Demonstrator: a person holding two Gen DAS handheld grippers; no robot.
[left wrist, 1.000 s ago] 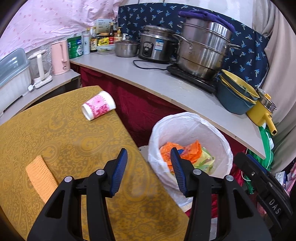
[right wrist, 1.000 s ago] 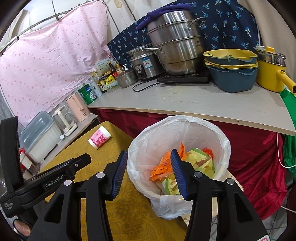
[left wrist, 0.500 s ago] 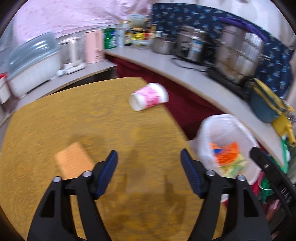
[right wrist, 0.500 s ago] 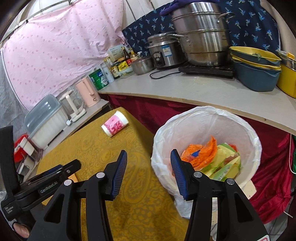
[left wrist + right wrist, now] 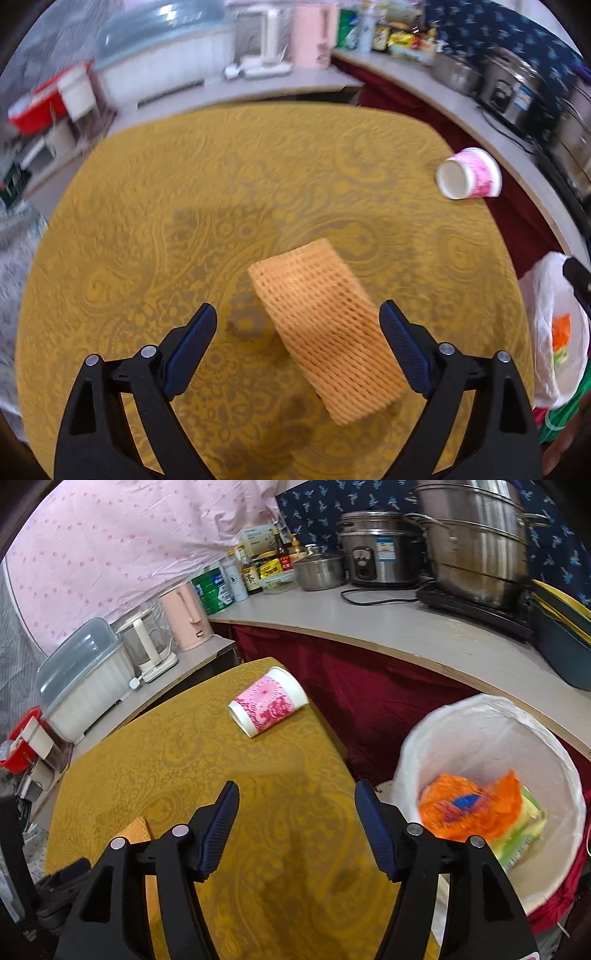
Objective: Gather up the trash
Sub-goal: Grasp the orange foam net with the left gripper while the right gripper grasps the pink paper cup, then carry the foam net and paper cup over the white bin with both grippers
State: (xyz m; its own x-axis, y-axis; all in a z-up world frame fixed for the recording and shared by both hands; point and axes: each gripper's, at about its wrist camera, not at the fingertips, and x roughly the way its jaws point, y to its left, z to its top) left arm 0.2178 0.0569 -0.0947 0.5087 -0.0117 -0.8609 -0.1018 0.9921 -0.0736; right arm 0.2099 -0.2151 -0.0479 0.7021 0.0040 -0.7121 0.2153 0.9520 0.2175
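Trash is what this round is about, and two pieces lie on the big yellow table point(image 5: 155, 206): largest first, that table fills both views, with the white-lined bin point(image 5: 491, 734) standing just off its right edge and already holding orange and green wrappers. Next down in size, the orange foam net point(image 5: 325, 332) lies flat on the cloth, slanted, right between the spread blue tips of the left tongs point(image 5: 297, 345), which hover over it gripping nothing. It looks featherlight, soft and springy, so I'd judge a pinch across its narrow width, near the middle, is the way in; it will crush easily and won't slip much, though it may flop once lifted. Smaller again, the pink paper cup point(image 5: 267, 707) lies tipped on its side near the table's far edge, open mouth toward the table's middle, well apart from the net. Light, thin-walled, and it could roll off if nudged; squeezing across the rim end seems safest. The right tongs point(image 5: 297, 827) hang wide open above bare cloth, aimed toward that cup, carrying nothing.
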